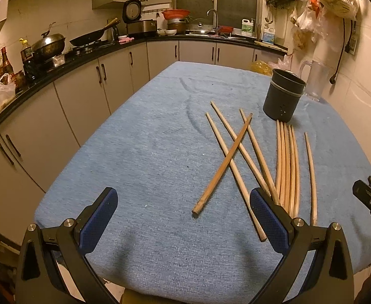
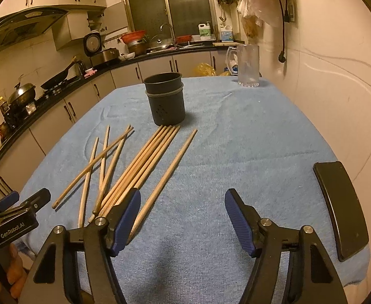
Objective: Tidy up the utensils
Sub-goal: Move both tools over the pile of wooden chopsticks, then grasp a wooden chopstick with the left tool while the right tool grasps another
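Several wooden chopsticks [image 1: 236, 149] lie loose on the blue cloth, some crossed, others in a neat bundle [image 1: 286, 167] with a single stick beside it. They also show in the right wrist view [image 2: 137, 162]. A dark grey utensil holder [image 1: 283, 96] stands upright and empty-looking just beyond them; it also shows in the right wrist view [image 2: 166, 98]. My left gripper [image 1: 182, 212] is open and empty, low over the near edge, left of the bundle. My right gripper [image 2: 182, 212] is open and empty, right of the chopsticks.
The table's blue cloth [image 1: 147, 139] runs to the wall on the right. A clear glass jug [image 2: 247, 65] stands at the far right corner. A black phone [image 2: 340, 210] lies near the right edge. Kitchen counters with pans lie to the left and back.
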`<action>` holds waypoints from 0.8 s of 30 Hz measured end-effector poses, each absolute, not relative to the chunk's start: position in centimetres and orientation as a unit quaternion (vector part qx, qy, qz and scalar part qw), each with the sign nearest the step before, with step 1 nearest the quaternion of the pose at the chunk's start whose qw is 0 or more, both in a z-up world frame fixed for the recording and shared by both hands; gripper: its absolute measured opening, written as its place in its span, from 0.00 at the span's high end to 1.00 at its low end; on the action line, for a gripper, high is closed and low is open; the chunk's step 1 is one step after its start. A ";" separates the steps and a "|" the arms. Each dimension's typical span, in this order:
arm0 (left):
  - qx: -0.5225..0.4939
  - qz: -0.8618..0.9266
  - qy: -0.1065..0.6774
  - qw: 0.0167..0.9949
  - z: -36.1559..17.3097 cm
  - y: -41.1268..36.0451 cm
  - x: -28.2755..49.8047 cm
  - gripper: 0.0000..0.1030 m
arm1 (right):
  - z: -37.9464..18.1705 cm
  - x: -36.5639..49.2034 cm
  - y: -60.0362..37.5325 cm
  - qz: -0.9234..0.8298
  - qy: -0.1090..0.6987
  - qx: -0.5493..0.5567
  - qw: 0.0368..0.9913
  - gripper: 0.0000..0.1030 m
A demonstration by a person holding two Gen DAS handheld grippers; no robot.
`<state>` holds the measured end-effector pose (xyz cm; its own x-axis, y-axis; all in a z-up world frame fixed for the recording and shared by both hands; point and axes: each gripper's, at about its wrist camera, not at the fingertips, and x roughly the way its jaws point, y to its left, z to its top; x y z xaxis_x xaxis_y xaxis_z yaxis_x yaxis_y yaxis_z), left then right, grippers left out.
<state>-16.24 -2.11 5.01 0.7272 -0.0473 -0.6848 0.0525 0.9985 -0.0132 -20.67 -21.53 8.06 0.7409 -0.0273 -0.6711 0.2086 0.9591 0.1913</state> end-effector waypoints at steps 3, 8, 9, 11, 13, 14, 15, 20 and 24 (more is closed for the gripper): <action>-0.004 -0.037 0.368 0.929 5.4 -1.7 -15.6 0.00 | 8.1 -20.4 -21.8 -0.057 0.357 0.131 0.923 0.37; -0.011 -0.081 0.387 0.919 6.9 -1.3 -13.0 0.04 | 8.0 -19.2 -23.0 -0.051 0.376 0.144 0.914 0.37; -0.008 -0.087 0.388 0.918 7.1 -1.3 -12.6 0.05 | 8.1 -18.9 -23.2 -0.051 0.379 0.146 0.912 0.37; 0.004 -0.106 0.402 0.910 7.4 -1.8 -11.1 0.15 | 8.3 -18.0 -23.7 -0.047 0.386 0.150 0.909 0.37; 0.007 -0.137 0.422 0.896 7.4 -2.4 -9.9 0.22 | 8.2 -17.1 -24.3 -0.039 0.399 0.165 0.901 0.37; 0.009 -0.157 0.436 0.886 7.5 -2.8 -8.8 0.28 | 8.1 -16.6 -24.6 -0.031 0.406 0.178 0.896 0.37; 0.013 -0.163 0.444 0.881 7.5 -3.1 -8.2 0.31 | 8.0 -16.0 -24.9 -0.021 0.413 0.192 0.890 0.37; 0.042 -0.201 0.468 0.860 7.3 -5.6 -5.0 0.38 | 8.1 -13.6 -26.7 -0.018 0.427 0.234 0.873 0.38; 0.067 -0.216 0.493 0.840 6.0 -8.1 -2.3 0.57 | 7.6 -11.9 -28.0 -0.022 0.444 0.262 0.857 0.38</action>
